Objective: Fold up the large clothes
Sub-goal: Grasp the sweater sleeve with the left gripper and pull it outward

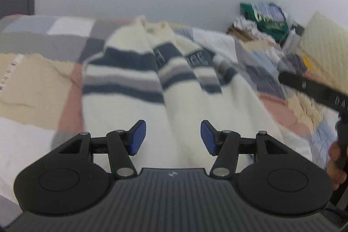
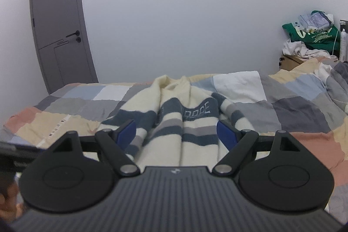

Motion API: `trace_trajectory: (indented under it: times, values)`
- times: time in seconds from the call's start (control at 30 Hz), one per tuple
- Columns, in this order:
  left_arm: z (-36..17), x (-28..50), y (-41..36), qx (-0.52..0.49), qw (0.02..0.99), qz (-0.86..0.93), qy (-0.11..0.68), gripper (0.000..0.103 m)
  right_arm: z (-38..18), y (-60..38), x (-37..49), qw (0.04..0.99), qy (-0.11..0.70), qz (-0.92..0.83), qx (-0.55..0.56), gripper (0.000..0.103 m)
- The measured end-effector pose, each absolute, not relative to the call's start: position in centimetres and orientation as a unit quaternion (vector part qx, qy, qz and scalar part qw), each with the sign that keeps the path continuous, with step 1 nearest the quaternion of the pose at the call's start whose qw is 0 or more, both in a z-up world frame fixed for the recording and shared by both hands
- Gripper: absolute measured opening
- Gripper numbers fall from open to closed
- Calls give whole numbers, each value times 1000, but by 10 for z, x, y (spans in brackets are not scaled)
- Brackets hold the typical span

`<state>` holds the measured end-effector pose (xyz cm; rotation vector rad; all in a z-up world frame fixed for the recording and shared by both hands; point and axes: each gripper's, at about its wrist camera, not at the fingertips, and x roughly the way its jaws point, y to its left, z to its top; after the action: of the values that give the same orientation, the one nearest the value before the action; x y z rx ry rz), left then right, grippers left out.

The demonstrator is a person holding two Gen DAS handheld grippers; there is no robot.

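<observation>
A cream sweater with dark blue and grey stripes lies rumpled lengthwise on the bed, collar at the far end; it also shows in the right wrist view as the sweater. My left gripper hovers open above the sweater's near plain part, nothing between its blue pads. My right gripper is open wide above the striped part, and its pads hold nothing. The right gripper's black body and the hand holding it show at the right edge of the left wrist view.
A patchwork quilt covers the bed. A grey door stands at the far left. A green bag and crumpled white cloth sit on a cardboard box at the far right. A pale pillow leans at the right.
</observation>
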<state>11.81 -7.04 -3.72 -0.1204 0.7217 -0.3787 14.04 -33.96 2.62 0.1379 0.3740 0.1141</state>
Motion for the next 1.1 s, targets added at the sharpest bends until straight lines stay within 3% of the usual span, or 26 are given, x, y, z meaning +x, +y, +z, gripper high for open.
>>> trace_trajectory:
  times: [0.63,0.8,0.9,1.1]
  values:
    - [-107,162,-121,51,902,-145,403,60,-43,-363,189,962,254,30,93,82]
    - [-114,163,-124,87,906,-117,398,28,-45,-369,190,960,254,27,114,70]
    - [-108,166,-116,75,903,-128,404,11,-46,-374,189,959,256,23,122,70]
    - [-70,178,-68,1,898,-124,422,7,-49,-379,190,956,265,7,124,70]
